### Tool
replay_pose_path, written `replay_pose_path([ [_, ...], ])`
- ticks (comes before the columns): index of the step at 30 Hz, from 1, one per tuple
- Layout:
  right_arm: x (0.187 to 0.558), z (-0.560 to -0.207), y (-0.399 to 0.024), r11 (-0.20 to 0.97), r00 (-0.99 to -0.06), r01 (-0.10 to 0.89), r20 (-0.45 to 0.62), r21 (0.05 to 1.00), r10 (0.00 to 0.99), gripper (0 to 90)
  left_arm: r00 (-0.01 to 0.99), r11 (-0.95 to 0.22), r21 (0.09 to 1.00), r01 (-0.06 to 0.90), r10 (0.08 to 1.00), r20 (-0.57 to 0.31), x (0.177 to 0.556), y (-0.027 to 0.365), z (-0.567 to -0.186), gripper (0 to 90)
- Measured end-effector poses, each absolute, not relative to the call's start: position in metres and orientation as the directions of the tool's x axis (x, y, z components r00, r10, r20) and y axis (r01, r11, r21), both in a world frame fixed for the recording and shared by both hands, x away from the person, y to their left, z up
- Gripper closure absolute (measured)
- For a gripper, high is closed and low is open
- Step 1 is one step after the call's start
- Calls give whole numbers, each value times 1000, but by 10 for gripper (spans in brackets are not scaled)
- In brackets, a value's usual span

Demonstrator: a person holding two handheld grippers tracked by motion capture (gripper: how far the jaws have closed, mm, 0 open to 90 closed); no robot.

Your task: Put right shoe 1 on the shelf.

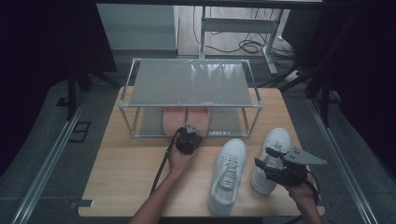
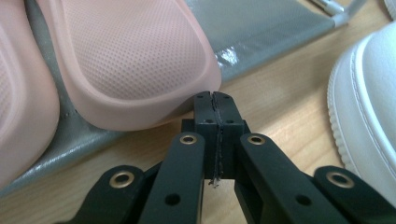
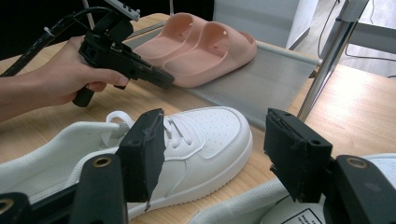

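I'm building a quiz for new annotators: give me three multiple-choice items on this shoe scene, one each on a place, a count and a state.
1. Where are the pink slippers?
A on the rack's lower shelf
B on the top shelf
C on the floor

2. How many white sneakers are on the table?
A one
B two
C three

3. How are the left gripper jaws?
A wide open
B shut, empty
C shut on a lace

Key: 1 A, they lie under the top shelf; 2 B, a left sneaker and a right sneaker; 3 B, the pads meet with nothing between.
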State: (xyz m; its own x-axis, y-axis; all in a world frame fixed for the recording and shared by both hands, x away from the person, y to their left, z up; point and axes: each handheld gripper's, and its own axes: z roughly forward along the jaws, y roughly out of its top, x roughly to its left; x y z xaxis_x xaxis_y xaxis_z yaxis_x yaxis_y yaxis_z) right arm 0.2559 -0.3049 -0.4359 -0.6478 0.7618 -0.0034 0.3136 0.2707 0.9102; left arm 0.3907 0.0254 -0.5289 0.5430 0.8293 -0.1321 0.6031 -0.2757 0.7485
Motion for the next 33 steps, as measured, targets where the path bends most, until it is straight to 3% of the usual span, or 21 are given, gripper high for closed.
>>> replay_pose_path([
  [23, 257, -437, -305, 273, -647, 317, -4, 908, 762, 388, 514, -237, 750, 617, 844, -157, 407, 21, -533, 897],
  [33, 256, -436, -307, 267, -643, 314, -3, 911, 766, 388, 528, -246, 771, 588, 838, -136, 391, 36, -522, 882],
])
